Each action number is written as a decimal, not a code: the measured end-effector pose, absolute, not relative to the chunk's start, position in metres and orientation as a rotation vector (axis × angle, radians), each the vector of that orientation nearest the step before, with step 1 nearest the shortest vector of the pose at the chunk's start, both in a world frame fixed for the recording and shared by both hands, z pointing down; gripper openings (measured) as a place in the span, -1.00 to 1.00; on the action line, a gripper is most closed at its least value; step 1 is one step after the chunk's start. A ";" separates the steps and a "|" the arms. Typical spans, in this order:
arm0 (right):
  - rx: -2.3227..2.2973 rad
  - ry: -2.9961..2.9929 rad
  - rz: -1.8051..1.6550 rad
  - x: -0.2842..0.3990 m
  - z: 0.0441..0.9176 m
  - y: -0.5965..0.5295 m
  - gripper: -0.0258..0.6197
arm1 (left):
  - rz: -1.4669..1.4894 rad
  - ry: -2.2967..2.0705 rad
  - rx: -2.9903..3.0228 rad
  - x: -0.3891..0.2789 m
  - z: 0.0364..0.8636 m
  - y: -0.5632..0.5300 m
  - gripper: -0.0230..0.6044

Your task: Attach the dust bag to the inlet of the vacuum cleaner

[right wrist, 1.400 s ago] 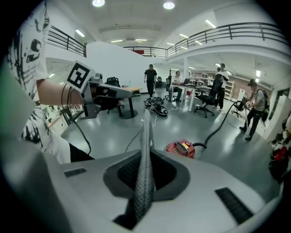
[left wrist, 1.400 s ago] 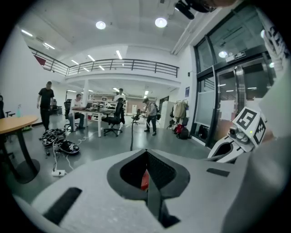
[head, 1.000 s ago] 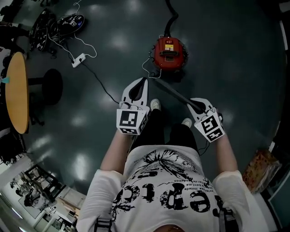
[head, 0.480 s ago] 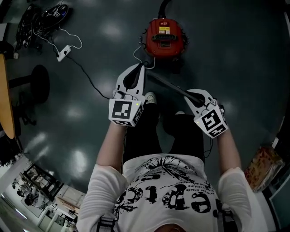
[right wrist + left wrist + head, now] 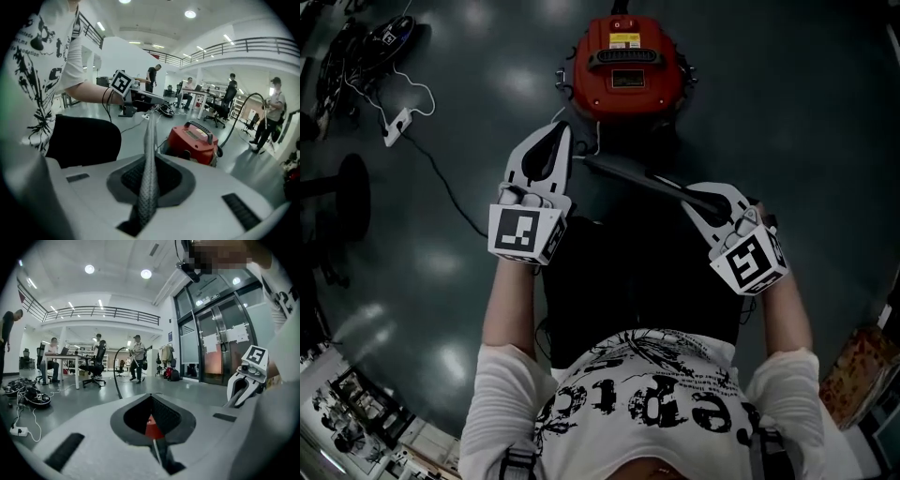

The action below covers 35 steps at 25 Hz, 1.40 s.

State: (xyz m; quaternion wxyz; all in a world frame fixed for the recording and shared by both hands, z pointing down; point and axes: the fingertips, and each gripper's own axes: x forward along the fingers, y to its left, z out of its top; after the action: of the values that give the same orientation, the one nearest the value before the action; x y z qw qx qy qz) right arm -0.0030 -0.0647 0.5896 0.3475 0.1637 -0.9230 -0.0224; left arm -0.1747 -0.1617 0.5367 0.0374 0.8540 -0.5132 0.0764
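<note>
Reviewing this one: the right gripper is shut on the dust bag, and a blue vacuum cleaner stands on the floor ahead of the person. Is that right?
Not quite. The vacuum cleaner is red, not blue, as the head view shows. The rest holds: the right gripper is shut on the dust bag, and the vacuum cleaner stands on the floor ahead of the person.

Both forearms reach forward, stopping short of the vacuum cleaner (image 5: 625,61). The left gripper (image 5: 557,129) (the nearer to it) has its jaws together. The right gripper (image 5: 692,194) clamps the dust bag (image 5: 630,174).
</note>
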 end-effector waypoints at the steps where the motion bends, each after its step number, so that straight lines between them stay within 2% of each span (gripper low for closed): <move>1: 0.420 -2.391 -0.088 -0.001 0.599 -0.067 -0.85 | 0.240 -1.574 2.614 -0.176 0.550 -0.165 -0.92; 11: 0.373 -2.417 -0.150 0.003 0.649 -0.074 -0.85 | 0.373 -1.545 2.713 -0.169 0.592 -0.213 -0.91; 15: 0.351 -2.424 -0.140 0.005 0.660 -0.080 -0.85 | 0.527 -1.484 2.853 -0.147 0.595 -0.242 -0.68; 24: 0.297 -2.411 -0.139 0.000 0.680 -0.090 -0.85 | 0.860 -1.303 2.972 -0.114 0.615 -0.303 -0.47; 35: 0.292 -2.444 -0.081 0.008 0.691 -0.102 -0.84 | 1.242 -1.128 3.143 -0.094 0.638 -0.323 -0.46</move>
State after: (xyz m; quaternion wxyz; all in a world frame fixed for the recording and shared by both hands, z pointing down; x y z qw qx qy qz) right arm 0.0078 -0.1025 0.6908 0.3330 0.1118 -0.9358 -0.0311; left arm -0.0939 -0.3227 0.6378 -0.2089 0.8627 -0.3095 0.3410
